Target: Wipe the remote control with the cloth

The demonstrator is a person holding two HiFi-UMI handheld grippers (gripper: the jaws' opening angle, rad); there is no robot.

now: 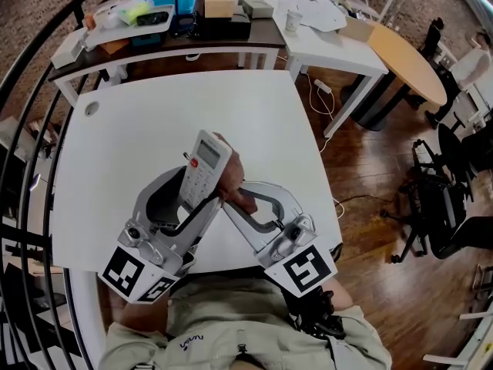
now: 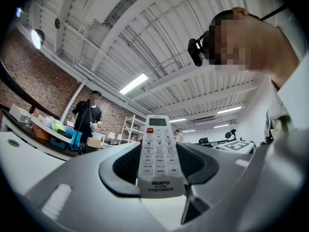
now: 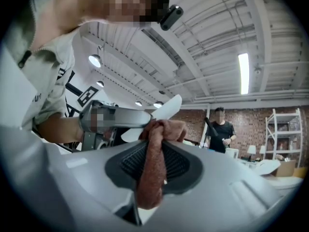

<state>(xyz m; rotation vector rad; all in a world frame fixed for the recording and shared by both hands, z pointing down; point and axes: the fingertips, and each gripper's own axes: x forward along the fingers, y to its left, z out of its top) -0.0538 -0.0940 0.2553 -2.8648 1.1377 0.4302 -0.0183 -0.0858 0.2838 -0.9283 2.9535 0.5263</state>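
Observation:
A white remote control (image 1: 205, 166) with a small screen and a red button is held upright above the white table (image 1: 139, 129). My left gripper (image 1: 192, 199) is shut on its lower end; in the left gripper view the remote (image 2: 159, 154) stands between the dark pads, buttons facing the camera. My right gripper (image 1: 235, 199) is shut on a brown cloth (image 1: 231, 168), whose bunched end presses against the remote's right side. In the right gripper view the cloth (image 3: 153, 163) runs up between the pads and touches the remote's white edge (image 3: 166, 109).
A dark desk (image 1: 162, 37) with boxes and clutter stands behind the table, a second white table (image 1: 331, 37) and a round wooden one (image 1: 408, 60) to the right. Office chairs (image 1: 439, 199) sit on the wooden floor. A person in black (image 3: 219, 132) stands far off.

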